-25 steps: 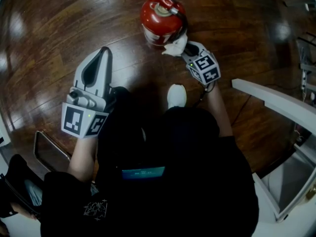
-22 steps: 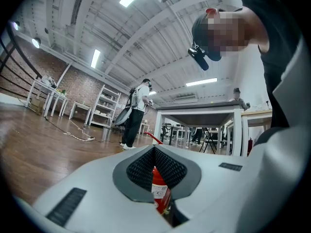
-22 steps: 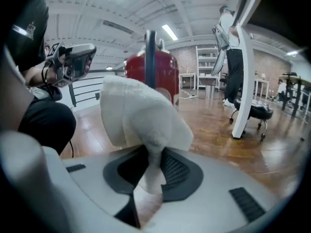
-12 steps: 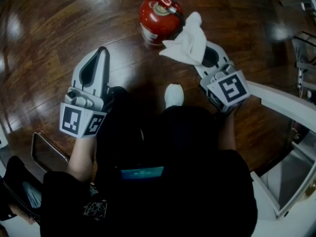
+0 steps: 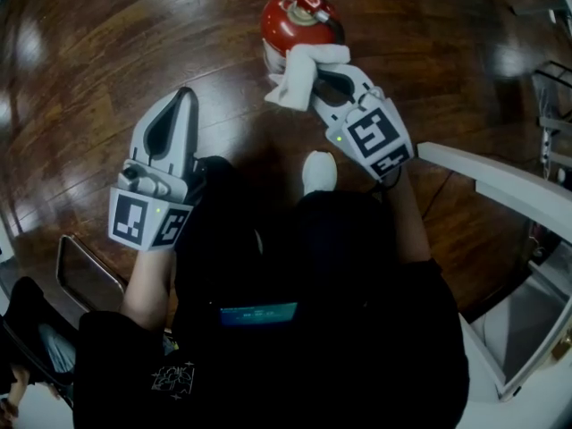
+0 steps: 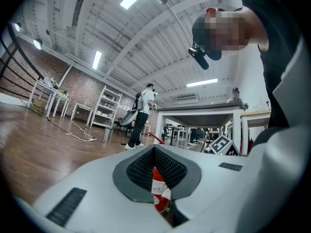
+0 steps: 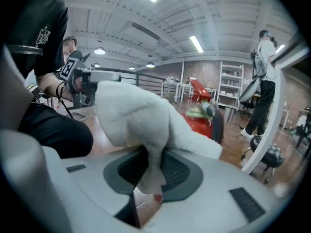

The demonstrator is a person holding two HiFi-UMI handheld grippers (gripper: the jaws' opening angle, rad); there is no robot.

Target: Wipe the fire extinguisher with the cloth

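Fire extinguisher (image 5: 290,23): red, standing upright on the wooden floor (image 5: 107,43), just ahead of the person's knees.
Cloth (image 5: 293,77): white, bunching out past the right gripper's tips and lying over the near side of the fire extinguisher. It seems to be touching the red body, though the steep head view is not making that certain.
Right gripper (image 5: 315,77): reaching forward to the fire extinguisher, with its jaws clamping a fold of the cloth between the dark pads.
Left gripper (image 5: 186,96): hovering above the person's left thigh, well apart from the fire extinguisher. Its jaws are sitting together with only a slit between them and are gripping nothing.
White shoe (image 5: 319,172): resting on the floor between the two grippers.
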